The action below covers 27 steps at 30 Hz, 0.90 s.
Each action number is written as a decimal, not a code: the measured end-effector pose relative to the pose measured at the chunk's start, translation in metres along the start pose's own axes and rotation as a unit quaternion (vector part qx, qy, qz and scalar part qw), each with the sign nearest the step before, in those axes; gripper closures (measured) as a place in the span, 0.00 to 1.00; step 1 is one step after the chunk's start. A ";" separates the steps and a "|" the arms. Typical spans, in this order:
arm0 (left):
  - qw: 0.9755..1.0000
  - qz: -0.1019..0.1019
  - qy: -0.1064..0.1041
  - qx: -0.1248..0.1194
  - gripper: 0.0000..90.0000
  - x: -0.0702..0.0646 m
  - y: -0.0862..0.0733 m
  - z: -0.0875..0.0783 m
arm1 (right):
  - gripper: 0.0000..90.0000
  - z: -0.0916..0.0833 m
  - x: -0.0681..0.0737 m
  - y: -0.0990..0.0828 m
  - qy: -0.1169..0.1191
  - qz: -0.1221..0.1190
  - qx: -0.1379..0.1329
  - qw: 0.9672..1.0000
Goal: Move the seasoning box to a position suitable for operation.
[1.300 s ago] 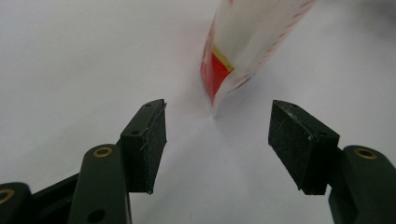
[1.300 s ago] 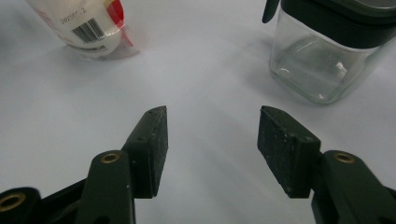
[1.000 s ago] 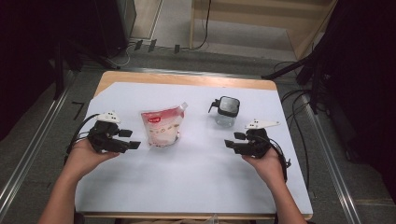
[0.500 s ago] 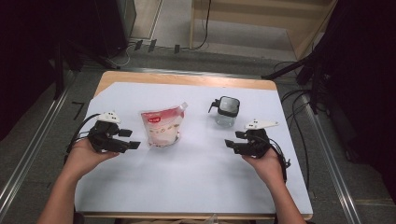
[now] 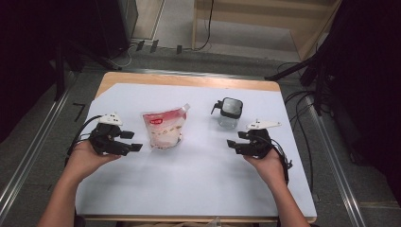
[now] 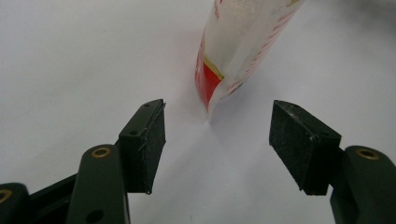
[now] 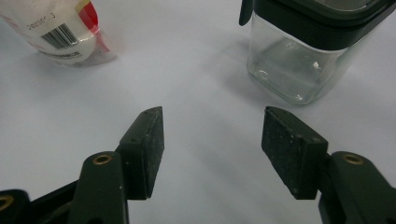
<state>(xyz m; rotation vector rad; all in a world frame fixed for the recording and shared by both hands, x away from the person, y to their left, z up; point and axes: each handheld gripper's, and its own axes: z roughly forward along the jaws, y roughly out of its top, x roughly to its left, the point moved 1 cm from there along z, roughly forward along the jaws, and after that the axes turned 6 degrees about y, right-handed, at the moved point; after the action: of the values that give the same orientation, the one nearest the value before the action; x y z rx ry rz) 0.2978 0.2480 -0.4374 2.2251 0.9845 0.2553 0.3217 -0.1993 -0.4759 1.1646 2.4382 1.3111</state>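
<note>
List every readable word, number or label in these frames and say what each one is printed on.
"202505 3" or close to it, partly blurred: digits above the barcode on the pouch, right gripper view.
Barcode digits: too small to read.
Red label on the pouch front, high view: white lettering too small to read.
Red print along the pouch edge, left gripper view: blurred, unreadable.
Clear jar with black lid: no text.

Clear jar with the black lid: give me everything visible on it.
The jar is a small square container with clear walls, glass or plastic by its look, topped by a black-rimmed lid with a black tab at one side. It stands upright on the white table cover, looks empty, and nothing touches it; the right claw sits apart, nearer the person.
</note>
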 end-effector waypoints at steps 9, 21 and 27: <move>1.000 0.003 0.002 0.004 0.41 -0.001 0.001 0.000 | 0.41 0.006 -0.006 0.002 -0.030 0.016 -0.009 0.999; 1.000 0.016 -0.005 0.012 0.41 -0.007 0.002 0.004 | 0.20 0.015 -0.016 0.016 -0.088 0.057 -0.025 0.994; 1.000 0.014 -0.004 0.004 0.41 -0.007 0.002 0.003 | 0.15 0.027 -0.019 0.026 -0.113 0.068 -0.026 0.991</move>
<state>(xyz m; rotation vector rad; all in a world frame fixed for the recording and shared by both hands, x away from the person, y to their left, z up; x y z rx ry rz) 0.2954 0.2402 -0.4373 2.2476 0.9519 0.2560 0.3616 -0.1865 -0.4763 1.4022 2.1866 1.1942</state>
